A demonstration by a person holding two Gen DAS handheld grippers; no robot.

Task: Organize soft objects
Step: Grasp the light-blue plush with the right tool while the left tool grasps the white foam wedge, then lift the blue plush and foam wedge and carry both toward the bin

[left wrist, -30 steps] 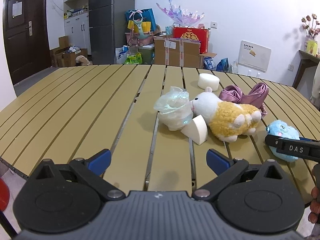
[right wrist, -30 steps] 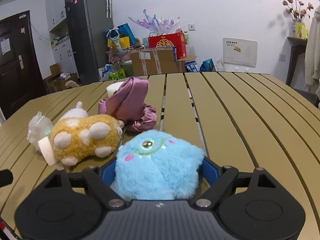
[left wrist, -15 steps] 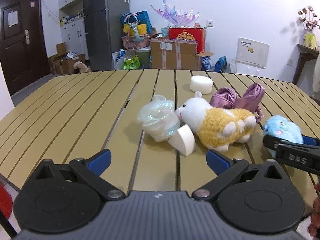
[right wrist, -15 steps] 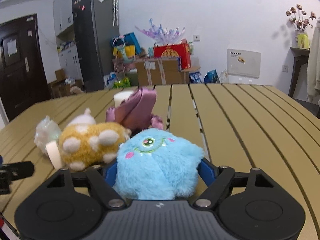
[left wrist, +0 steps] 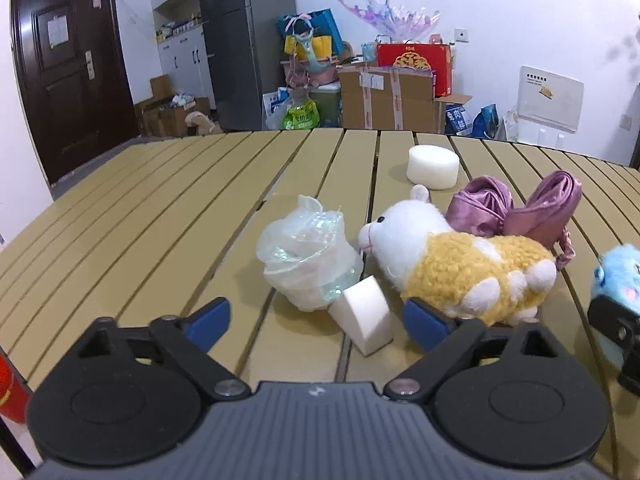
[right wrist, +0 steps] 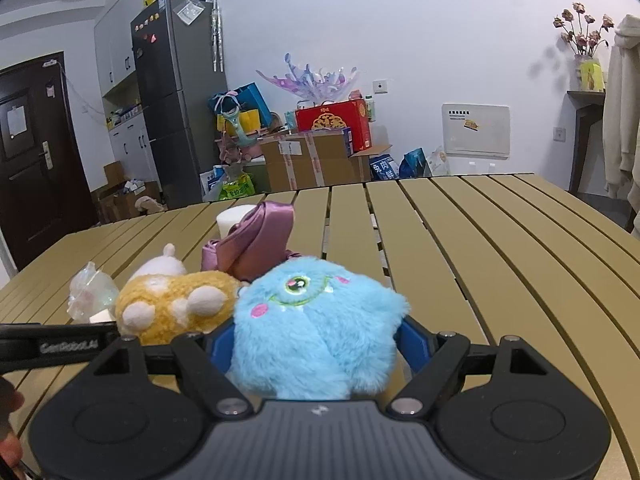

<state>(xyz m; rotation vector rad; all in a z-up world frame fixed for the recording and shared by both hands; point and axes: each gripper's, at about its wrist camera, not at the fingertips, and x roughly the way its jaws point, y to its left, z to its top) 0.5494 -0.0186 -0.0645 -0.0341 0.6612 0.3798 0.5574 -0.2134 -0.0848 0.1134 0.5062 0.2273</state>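
Observation:
My right gripper (right wrist: 316, 344) is shut on a fluffy blue one-eyed plush (right wrist: 316, 320), which also shows at the right edge of the left wrist view (left wrist: 618, 268). Left of it lie a yellow and white plush animal (right wrist: 172, 304), a purple satin bow (right wrist: 252, 240) and a round white sponge (right wrist: 232, 216). My left gripper (left wrist: 316, 320) stands open low over the table. A white wedge sponge (left wrist: 362, 312) lies between its fingertips, just ahead. Touching the wedge is a crumpled clear plastic bag (left wrist: 308, 264), beside the plush animal (left wrist: 460, 268).
The slatted tan table (left wrist: 140, 208) stretches left and far. The purple bow (left wrist: 516, 208) and round sponge (left wrist: 432, 162) lie behind the plush animal. My left gripper's body (right wrist: 52, 346) crosses the right wrist view's lower left. Boxes, bags and a fridge stand beyond the table.
My left gripper has moved forward and lower, closing in on the wedge sponge and bag. My right gripper keeps its hold on the blue plush and has shifted closer to the plush animal.

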